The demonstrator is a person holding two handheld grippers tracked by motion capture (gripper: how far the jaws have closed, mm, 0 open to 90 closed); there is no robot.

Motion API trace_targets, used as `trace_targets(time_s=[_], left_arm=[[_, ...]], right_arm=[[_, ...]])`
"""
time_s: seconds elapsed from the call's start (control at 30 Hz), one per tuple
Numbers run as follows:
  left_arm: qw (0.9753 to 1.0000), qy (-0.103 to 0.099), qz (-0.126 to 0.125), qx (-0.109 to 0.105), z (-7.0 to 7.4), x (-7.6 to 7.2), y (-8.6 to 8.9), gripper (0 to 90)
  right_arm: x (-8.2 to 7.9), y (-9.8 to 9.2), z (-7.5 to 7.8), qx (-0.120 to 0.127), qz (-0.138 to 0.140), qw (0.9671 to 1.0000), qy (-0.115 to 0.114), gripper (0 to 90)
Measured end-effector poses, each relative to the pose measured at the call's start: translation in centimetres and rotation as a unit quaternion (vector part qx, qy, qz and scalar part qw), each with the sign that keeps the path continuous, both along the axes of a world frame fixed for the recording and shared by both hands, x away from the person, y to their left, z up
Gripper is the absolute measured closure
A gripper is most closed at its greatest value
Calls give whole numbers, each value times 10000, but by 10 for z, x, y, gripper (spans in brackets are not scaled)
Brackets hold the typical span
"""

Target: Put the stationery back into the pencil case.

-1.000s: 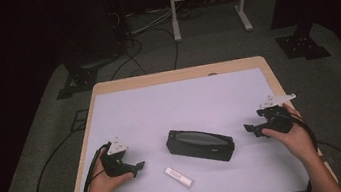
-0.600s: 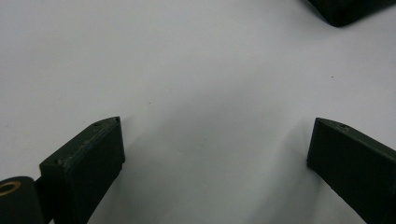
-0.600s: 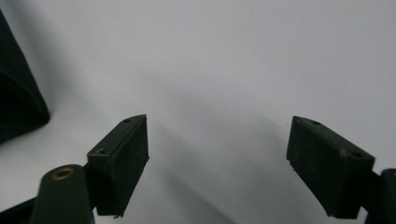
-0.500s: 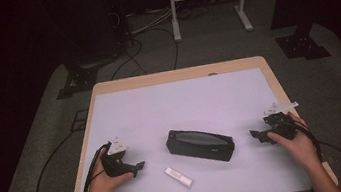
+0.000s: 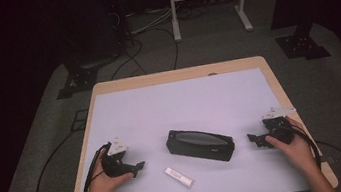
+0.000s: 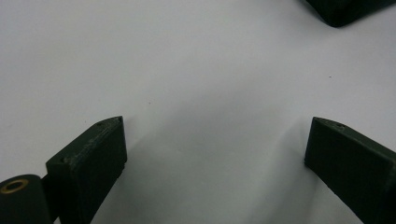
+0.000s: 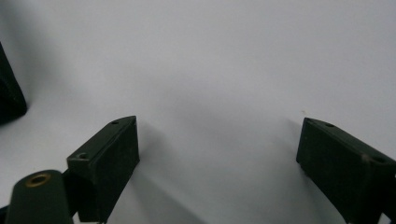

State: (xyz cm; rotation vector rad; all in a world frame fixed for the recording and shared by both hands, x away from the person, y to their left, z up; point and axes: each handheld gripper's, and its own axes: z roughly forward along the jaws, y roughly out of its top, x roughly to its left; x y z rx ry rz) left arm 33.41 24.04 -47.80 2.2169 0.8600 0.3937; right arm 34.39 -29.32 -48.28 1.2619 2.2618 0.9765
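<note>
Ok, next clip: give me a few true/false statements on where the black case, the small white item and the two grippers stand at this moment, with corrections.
1. The black case lies on the table between the two grippers. True.
2. The left gripper is shut on the small white item. False: its jaws stand wide apart over bare table, and the white item lies apart from it, on the near side of the case.
3. The right gripper is open and holds nothing. True.
4. The white item rests on top of the case. False: it lies on the table surface beside it.
5. The right gripper touches the case. False: a gap of table shows between them.
</note>
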Motion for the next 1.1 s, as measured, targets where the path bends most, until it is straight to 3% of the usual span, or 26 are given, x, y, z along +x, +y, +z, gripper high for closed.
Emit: trace_targets(time_s=[0.33, 0.5, 0.7, 0.8, 1.1], left_arm=[[9997, 49, -243, -75, 6, -6, -5, 124], [9987, 12, -455, -235, 14, -13, -11, 133], [9962, -51, -779, -376, 21, -22, -26, 135], [9939, -41, -1007, -449, 24, -28, -36, 134], [9900, -25, -1303, -545, 26, -35, -52, 138]], right_arm=[[-2, 0, -1, 27, -14, 10000, -71, 118], [-2, 0, -1, 38, -20, 10000, -59, 118], [-2, 0, -1, 44, -18, 10000, -56, 118], [-2, 0, -1, 45, -18, 10000, -54, 118], [-2, -1, -1, 48, -16, 10000, -50, 118]])
